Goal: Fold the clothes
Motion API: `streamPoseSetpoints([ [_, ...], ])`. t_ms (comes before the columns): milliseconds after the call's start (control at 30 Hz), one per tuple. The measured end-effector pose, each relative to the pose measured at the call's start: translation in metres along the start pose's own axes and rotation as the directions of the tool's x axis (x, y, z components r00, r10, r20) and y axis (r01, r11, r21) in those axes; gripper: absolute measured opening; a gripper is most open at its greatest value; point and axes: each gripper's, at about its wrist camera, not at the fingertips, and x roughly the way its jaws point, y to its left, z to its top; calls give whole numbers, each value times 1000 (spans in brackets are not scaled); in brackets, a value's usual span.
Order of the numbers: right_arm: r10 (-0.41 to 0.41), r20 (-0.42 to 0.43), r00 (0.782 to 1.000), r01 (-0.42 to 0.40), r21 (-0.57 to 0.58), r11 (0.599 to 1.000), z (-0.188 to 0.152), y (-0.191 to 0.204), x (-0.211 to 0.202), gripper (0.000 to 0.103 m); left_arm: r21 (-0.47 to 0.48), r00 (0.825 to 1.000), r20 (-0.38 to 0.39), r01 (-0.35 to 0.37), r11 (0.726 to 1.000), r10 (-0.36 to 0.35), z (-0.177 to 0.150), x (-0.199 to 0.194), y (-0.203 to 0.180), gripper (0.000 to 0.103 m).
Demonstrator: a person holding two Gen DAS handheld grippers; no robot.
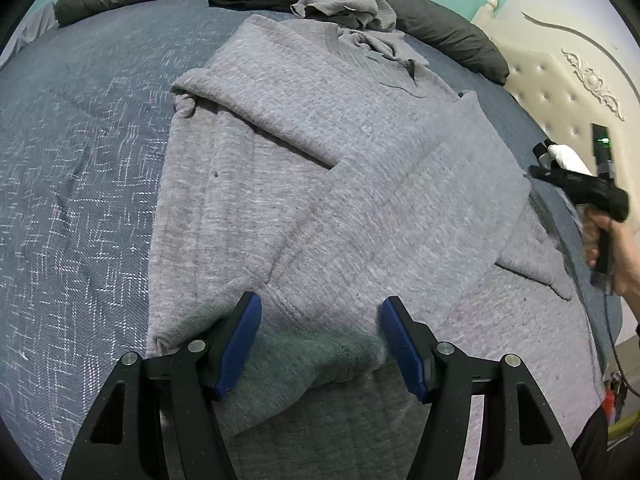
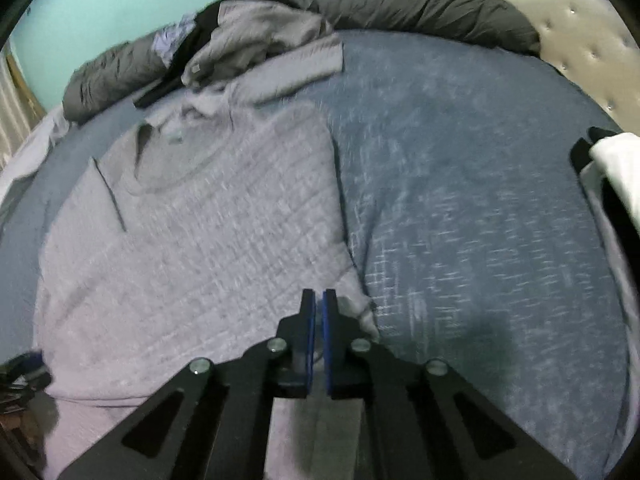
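I am mid-fold on the grey quilted sweatshirt (image 1: pixel 320 152), which lies spread on the blue bedspread (image 1: pixel 80 168) with both sleeves already crossed over its chest. My left gripper (image 1: pixel 320 340) hangs with its blue pads wide apart over the ribbed hem (image 1: pixel 320 356), pressing nothing. My right gripper (image 2: pixel 319 320) has its pads drawn together at the sweatshirt's right-hand edge, near the lower corner; the picture is smeared, so I cannot tell whether a fold of cloth is pinched between them or whether they met on nothing.

I judge the next step to be lifting the hem toward the collar (image 2: pixel 160 184). That calls for the left pads to come down and close on the hem, and for a firm pinch on the right corner, so both sides rise evenly.

On room: the bedspread to the right of the sweatshirt is broad and bare, good for a sweep. Far side is tighter, with a crumpled pile of clothes (image 1: pixel 344 4) lying on the collar area and a dark bolster (image 2: pixel 420 12) behind it. The tufted headboard (image 1: pixel 560 92) bounds the bed on one side.
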Motion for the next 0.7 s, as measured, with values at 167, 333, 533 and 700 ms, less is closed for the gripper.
streamPoseSetpoints([
  [167, 61, -20, 998, -62, -12, 998, -17, 0, -52, 5, -48, 1000, -11, 8, 999, -9, 6, -17, 5, 67],
  [333, 137, -86, 987, -138, -5, 990, -59, -3, -107, 41, -81, 1000, -12, 27, 996, -28, 16, -58, 10, 67],
  [533, 179, -148, 973, -187, -46, 981, -119, -1, -160, 51, -33, 999, -31, 8, 999, -9, 11, -116, 13, 68],
  [700, 203, -190, 960, -213, -31, 977, -159, -1, -182, 60, -61, 995, -95, 2, 998, -8, -20, -146, 27, 71],
])
